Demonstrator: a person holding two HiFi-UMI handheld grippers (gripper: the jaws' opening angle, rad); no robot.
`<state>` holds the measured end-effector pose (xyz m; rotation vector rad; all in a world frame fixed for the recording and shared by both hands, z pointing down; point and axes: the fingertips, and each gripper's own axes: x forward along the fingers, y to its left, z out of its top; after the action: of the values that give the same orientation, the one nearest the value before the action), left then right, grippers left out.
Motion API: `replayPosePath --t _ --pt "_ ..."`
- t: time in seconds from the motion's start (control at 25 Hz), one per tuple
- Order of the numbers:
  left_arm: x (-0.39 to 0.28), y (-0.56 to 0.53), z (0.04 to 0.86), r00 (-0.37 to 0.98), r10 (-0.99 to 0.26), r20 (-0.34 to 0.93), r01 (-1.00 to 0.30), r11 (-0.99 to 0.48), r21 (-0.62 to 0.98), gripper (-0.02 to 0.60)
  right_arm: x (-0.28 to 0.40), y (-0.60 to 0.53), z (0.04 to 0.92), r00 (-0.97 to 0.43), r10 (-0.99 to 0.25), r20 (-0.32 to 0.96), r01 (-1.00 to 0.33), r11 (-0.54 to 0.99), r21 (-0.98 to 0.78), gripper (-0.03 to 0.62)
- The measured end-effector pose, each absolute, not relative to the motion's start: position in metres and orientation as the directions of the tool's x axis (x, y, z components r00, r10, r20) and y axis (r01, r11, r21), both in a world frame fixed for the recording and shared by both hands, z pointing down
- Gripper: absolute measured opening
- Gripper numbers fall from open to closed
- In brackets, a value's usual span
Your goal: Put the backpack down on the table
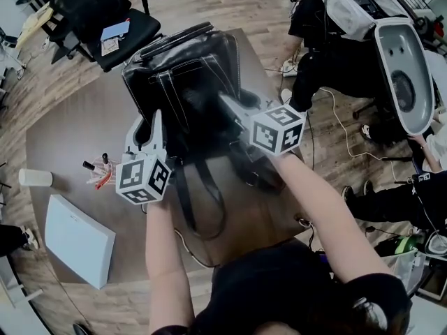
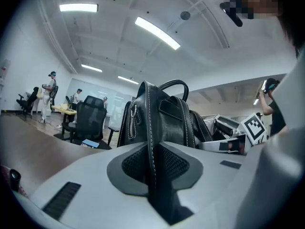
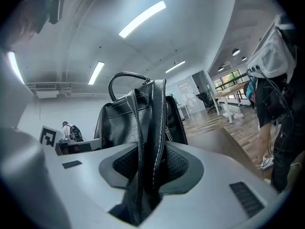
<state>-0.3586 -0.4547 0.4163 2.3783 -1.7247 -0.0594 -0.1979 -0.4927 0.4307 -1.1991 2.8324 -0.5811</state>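
Observation:
A black leather backpack (image 1: 185,68) stands upright over the far half of the brown table (image 1: 70,131); whether its base rests on the top I cannot tell. My left gripper (image 1: 145,123) is at its near left side and my right gripper (image 1: 227,103) at its near right side. In the left gripper view the left gripper (image 2: 153,163) is shut on a stitched shoulder strap (image 2: 151,128), with the backpack (image 2: 164,116) rising just beyond. In the right gripper view the right gripper (image 3: 150,168) is shut on the other, folded strap (image 3: 155,123) in front of the backpack (image 3: 124,113).
A flat white box (image 1: 78,239) lies at the table's near left, with a white roll (image 1: 35,178) and a small cluster of pens (image 1: 101,173) beside it. A black office chair (image 1: 105,12) stands beyond the table. A person (image 1: 325,40) and a white machine shell (image 1: 405,61) are at right.

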Motion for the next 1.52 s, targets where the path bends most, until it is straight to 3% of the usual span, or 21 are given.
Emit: replayPosePath --t 0.52,1.0,1.52 --pt "-0.360 -0.437 0.421 0.276 -0.954 0.121 -0.948 -0.249 0.200 0.138 -0.173 -0.479 0.428 -0.704 -0.688 0.175 -0.703 0.640 -0.310 0.241" --pt "-0.351 -0.395 0.426 0.182 -0.958 0.223 -0.975 -0.147 0.167 0.216 -0.139 -0.433 0.409 -0.745 -0.651 0.145 -0.657 0.681 -0.322 0.246" --pt "-0.338 -0.330 0.410 0.113 -0.974 0.196 -0.982 -0.080 0.172 0.210 -0.107 -0.383 0.387 -0.769 -0.630 0.107 -0.628 0.713 -0.312 0.210"
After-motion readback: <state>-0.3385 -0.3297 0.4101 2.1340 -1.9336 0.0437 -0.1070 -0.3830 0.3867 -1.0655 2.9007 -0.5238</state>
